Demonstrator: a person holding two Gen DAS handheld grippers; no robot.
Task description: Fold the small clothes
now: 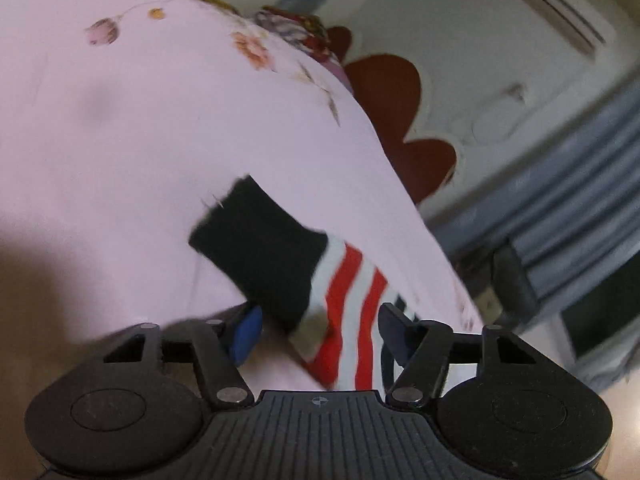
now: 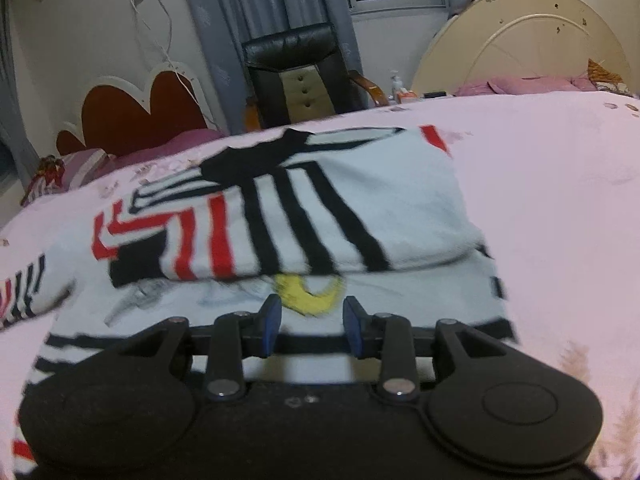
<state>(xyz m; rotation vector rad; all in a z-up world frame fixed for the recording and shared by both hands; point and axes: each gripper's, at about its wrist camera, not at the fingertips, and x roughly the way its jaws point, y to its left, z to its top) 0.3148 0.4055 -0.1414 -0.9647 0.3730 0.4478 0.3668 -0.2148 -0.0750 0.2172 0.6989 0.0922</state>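
A small white shirt [image 2: 360, 200] with black and red stripes lies on the pink bed sheet [image 2: 560, 200], its upper part folded over the lower. A yellow moon print [image 2: 308, 294] shows just below the fold. My right gripper [image 2: 312, 322] hovers open over that print, nothing between its blue pads. In the left wrist view a sleeve [image 1: 344, 300] with red and white stripes and a black cuff [image 1: 260, 240] runs across the pink sheet [image 1: 120, 140]. My left gripper [image 1: 320, 332] is open with the sleeve lying between its fingers, pads apart from it.
The bed edge runs along the right in the left wrist view, with a dark red cloud-shaped headboard [image 1: 384, 92] and grey curtains [image 1: 580, 200] beyond. The right wrist view shows a black chair [image 2: 296, 64], a cream round headboard [image 2: 520, 40] and purple pillows [image 2: 520, 84] behind the bed.
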